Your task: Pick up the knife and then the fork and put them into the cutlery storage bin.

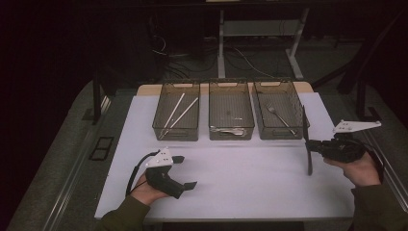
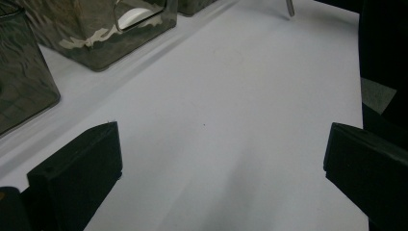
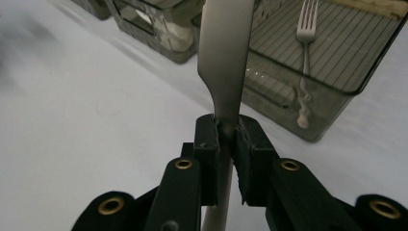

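Knife (image 3: 225, 53) clamped near its neck in right gripper (image 3: 226, 132) jaws, held above desk (image 1: 240, 178) just beside right bin (image 1: 280, 109) that holds a fork (image 3: 304, 29). Left gripper (image 1: 185, 172) jaws spread, empty. Best: keep grip firm, lift blade over bin wall, lower flat before releasing.

No text, label, brand, number or sign can be read anywhere; every surface is unmarked.
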`<state>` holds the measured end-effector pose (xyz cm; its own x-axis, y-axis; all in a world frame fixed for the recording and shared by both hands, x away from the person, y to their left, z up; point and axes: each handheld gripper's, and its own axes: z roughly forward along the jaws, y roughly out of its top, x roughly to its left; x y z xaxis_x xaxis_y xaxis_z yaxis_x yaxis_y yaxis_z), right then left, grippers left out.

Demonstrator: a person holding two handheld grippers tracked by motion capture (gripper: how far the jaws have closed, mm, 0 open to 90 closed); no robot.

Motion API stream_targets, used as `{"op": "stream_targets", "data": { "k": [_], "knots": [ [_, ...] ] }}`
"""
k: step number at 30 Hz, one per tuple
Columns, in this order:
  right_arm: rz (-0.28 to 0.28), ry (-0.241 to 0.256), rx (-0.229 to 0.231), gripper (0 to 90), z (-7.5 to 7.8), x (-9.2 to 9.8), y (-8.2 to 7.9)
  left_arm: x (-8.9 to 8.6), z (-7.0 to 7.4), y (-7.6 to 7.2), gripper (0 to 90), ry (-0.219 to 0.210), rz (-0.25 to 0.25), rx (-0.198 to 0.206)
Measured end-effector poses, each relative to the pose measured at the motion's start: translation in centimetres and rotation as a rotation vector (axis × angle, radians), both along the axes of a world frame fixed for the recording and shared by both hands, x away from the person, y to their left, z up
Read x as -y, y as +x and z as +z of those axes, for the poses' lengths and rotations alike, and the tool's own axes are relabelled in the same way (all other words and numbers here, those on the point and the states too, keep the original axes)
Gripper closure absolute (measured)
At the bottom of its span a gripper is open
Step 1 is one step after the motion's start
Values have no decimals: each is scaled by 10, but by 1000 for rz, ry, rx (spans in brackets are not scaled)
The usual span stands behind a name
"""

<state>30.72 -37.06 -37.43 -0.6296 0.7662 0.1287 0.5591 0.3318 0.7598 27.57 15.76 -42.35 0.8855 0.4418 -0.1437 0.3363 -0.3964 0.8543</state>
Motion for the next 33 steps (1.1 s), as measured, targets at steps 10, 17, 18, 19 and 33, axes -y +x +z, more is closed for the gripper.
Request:
{"op": "stream_targets", "data": {
  "k": [10,17,18,19,33],
  "knots": [
    [-26,13,37,799,25,-4,23,0,0,0,0,-5,0,-3],
    [-52,8,77,799,51,-7,42,-1,-1,1,0,-5,-1,-3],
    [-56,8,79,799,55,-7,45,-1,-1,1,0,-5,-2,-3],
    [-60,8,78,799,58,-8,48,-1,-1,1,0,-5,-2,-3],
    [-134,-12,83,798,83,-18,116,-2,-2,2,0,-10,0,-10]
  ]
}}
